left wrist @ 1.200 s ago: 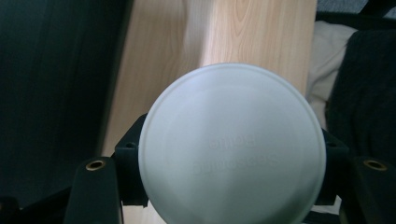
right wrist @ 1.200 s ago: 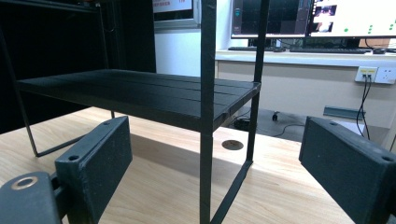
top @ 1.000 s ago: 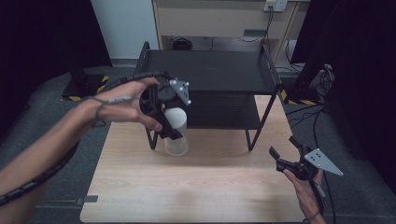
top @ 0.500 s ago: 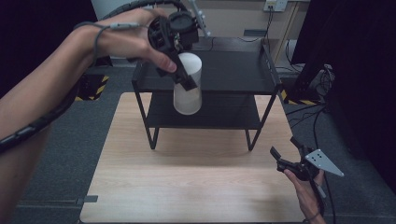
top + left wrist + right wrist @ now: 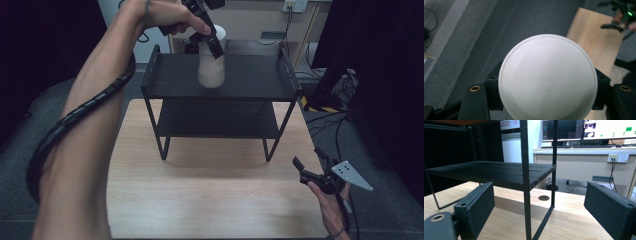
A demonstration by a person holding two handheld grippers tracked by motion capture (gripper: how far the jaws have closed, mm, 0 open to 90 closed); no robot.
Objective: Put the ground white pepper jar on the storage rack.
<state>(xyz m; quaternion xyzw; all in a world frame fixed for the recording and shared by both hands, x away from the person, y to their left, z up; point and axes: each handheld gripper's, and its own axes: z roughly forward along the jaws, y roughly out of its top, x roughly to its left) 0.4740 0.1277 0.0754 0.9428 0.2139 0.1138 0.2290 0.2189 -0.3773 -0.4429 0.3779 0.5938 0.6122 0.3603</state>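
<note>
Embossed lettering on bottle base

One white bottle, its round lid seen end-on in the left gripper view; one black rack with two shelves, on one wooden worktop; two grippers, left gripper and right gripper; two monitors and two wall sockets behind.

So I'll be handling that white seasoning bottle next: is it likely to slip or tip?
The white bottle looks like smooth plastic, so probably slippery; the left gripper holds it near the cap. It stands taller than wide, so it could tip if nudged high. One hand lifts it, so it's likely light.
</note>
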